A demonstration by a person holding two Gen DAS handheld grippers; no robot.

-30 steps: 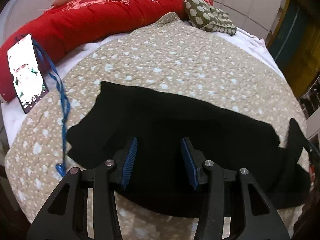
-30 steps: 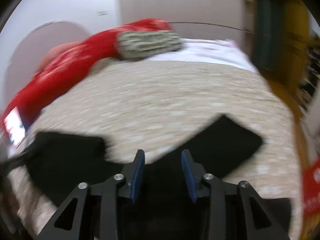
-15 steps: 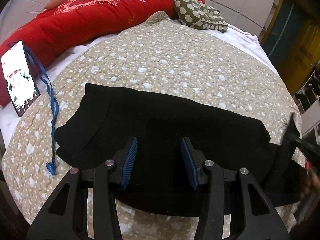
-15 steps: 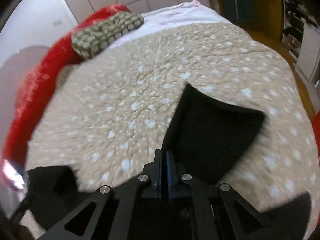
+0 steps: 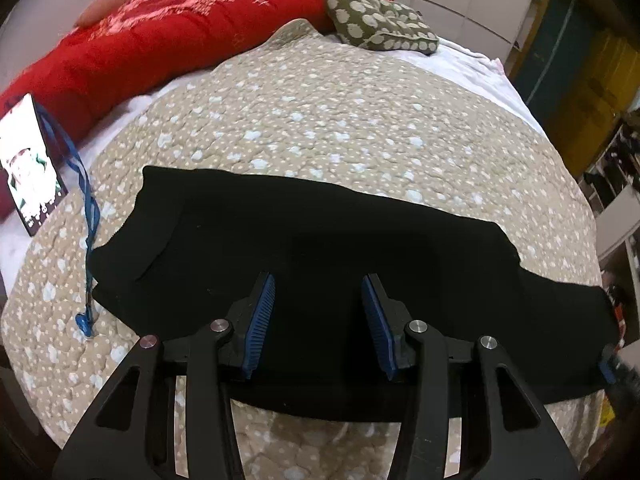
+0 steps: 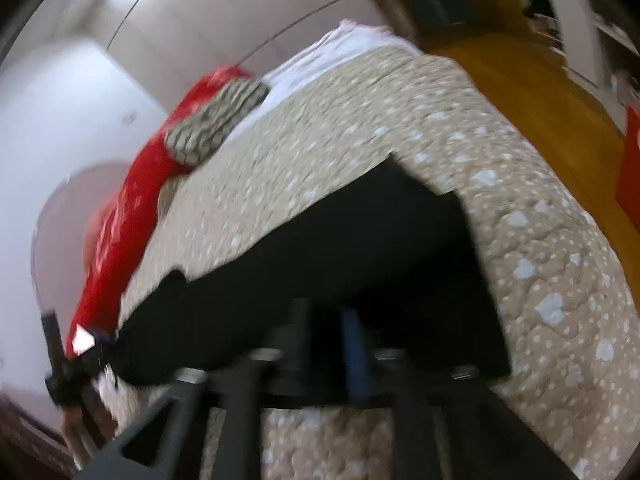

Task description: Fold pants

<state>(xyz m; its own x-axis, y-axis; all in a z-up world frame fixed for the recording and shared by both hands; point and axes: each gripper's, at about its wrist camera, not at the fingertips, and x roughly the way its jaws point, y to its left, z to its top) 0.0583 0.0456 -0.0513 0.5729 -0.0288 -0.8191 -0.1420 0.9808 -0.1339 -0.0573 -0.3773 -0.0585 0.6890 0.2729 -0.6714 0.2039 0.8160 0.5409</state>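
Black pants (image 5: pixel 320 248) lie flat across the near part of a beige quilted bed, waist end at the left, leg ends at the right. My left gripper (image 5: pixel 318 316) is open and empty, hovering over the pants' near middle. In the right wrist view the frame is blurred; the pants (image 6: pixel 360 248) lie flat on the quilt. My right gripper (image 6: pixel 326 336) hangs over their near edge with its jaws slightly apart, holding nothing I can see. Its blue tip shows at the right edge of the left wrist view (image 5: pixel 608 368).
A phone (image 5: pixel 30 160) with a blue lanyard (image 5: pixel 86 216) lies at the left. A red duvet (image 5: pixel 180 32) and a green patterned pillow (image 5: pixel 376 20) sit at the head of the bed. The quilt (image 5: pixel 360 120) spreads beyond the pants. A wooden floor (image 6: pixel 520 92) lies to the right.
The right gripper, shut on a raised leg end half a second ago, has let go; the leg now lies flat. The right view has swung and tilted. The left gripper barely moved.
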